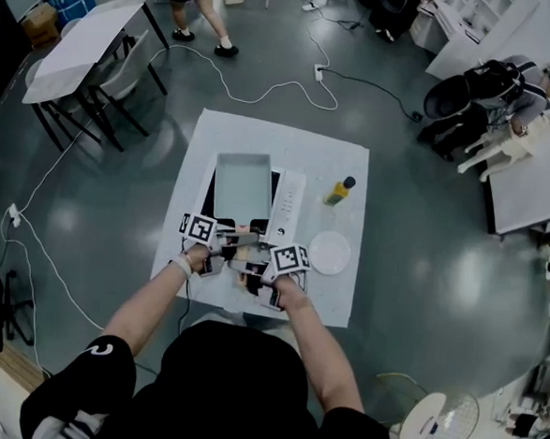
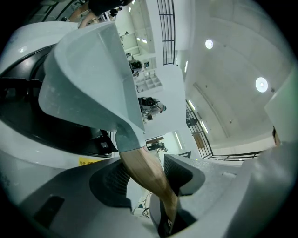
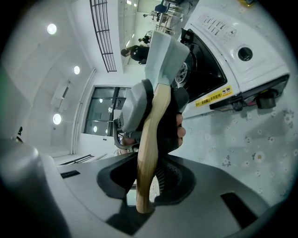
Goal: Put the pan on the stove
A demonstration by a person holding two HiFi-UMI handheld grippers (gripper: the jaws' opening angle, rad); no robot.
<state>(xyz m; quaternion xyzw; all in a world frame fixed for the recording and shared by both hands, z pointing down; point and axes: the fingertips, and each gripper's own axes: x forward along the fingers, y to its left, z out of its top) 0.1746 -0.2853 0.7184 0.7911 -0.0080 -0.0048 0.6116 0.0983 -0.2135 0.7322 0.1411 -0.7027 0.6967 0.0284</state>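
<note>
A square grey pan (image 1: 243, 185) with a wooden handle hangs over the white stove (image 1: 287, 203) with its black top. Both grippers hold the handle at the table's near side. My left gripper (image 1: 230, 243) is shut on the wooden handle (image 2: 145, 173) close to the pan body (image 2: 91, 76). My right gripper (image 1: 255, 265) is shut on the handle (image 3: 150, 139) farther back, near its end. In the right gripper view the left gripper and the hand on it (image 3: 160, 122) sit ahead on the same handle, with the stove (image 3: 223, 56) to the right.
A yellow bottle (image 1: 339, 190) and a white plate (image 1: 329, 252) stand right of the stove on the white table (image 1: 262, 133). A patterned cloth (image 3: 251, 148) covers the table. Cables cross the floor, and another table with chairs (image 1: 85, 46) stands at the far left.
</note>
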